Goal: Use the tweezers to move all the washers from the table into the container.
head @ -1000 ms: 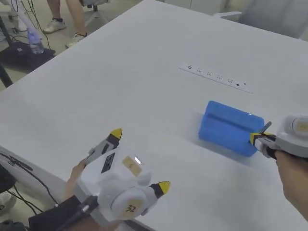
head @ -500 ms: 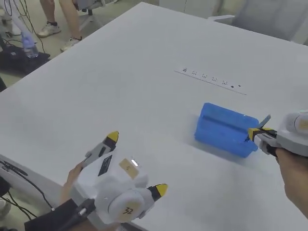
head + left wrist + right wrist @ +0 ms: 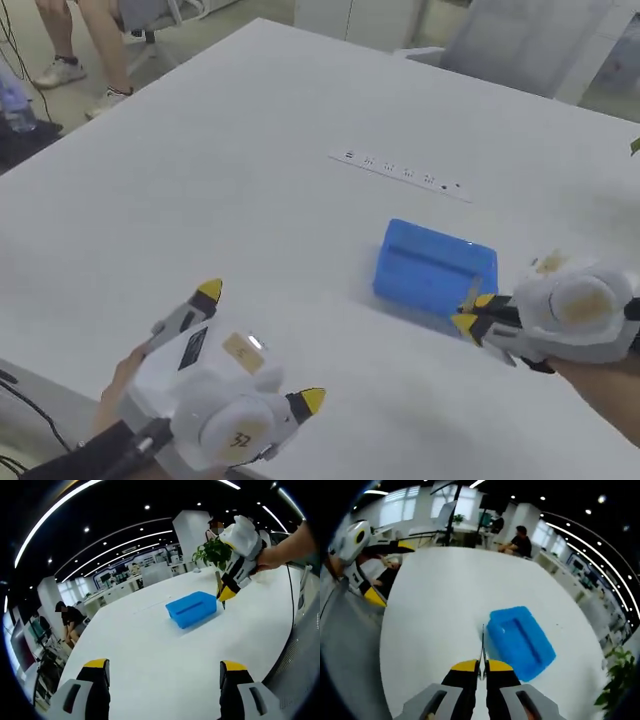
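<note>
Right of centre in the head view, container: a blue container lies flat on the white bench, open side up. What lies inside I cannot tell.
Tweezers: thin metal tweezers stick forward along the middle of the right gripper view. Their tips are just beside the container's near wall.
Washers: too small to pick out on the white top, and whether the tips carry one I cannot tell.
Right gripper: at the lower right of the frame, jaws clenched on the tweezers.
Left gripper: at the lower left of the frame, jaws spread wide and grasping nothing, well apart from the container.
Step in hand: probably working the tips at the container's edge. Bring them over the opening, keep the squeeze even so the tweezers do not twist, and let go low so a washer cannot bounce out.
Bench: plain, matte and pale, with a socket strip set into it above the container in the frame.
Room: open office with ceiling light strips. A chair is at the upper right, a person's legs at the upper left, and a plant in the left gripper view.
</note>
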Demonstrator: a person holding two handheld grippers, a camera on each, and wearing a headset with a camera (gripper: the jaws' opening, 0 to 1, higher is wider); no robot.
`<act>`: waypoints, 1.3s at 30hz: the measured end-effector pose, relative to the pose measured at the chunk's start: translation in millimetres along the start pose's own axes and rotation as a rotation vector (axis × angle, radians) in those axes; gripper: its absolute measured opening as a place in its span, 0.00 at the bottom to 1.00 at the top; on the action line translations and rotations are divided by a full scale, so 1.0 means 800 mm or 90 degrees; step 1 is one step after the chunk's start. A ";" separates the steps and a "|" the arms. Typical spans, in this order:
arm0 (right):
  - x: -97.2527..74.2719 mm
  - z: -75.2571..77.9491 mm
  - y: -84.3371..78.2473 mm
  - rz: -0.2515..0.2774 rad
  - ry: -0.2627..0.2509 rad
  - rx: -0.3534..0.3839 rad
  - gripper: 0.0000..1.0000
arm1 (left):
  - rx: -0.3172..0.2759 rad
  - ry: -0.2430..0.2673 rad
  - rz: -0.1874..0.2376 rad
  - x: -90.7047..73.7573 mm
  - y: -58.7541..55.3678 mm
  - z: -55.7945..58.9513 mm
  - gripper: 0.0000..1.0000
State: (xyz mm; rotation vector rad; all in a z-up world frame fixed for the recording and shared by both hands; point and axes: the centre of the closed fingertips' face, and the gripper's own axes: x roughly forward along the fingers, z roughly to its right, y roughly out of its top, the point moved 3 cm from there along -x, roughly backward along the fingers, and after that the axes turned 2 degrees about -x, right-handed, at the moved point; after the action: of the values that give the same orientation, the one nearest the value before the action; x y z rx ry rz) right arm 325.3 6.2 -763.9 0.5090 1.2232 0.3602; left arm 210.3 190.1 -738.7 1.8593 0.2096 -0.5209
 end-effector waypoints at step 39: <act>0.099 -0.056 -0.017 -0.236 0.227 -0.204 0.04 | -0.003 0.007 -0.005 0.001 -0.003 -0.003 0.92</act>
State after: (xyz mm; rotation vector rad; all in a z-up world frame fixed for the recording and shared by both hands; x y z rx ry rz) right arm 307.2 44.1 -845.6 -0.0674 1.5364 0.3289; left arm 210.9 193.2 -740.5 1.8573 0.2262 -0.5146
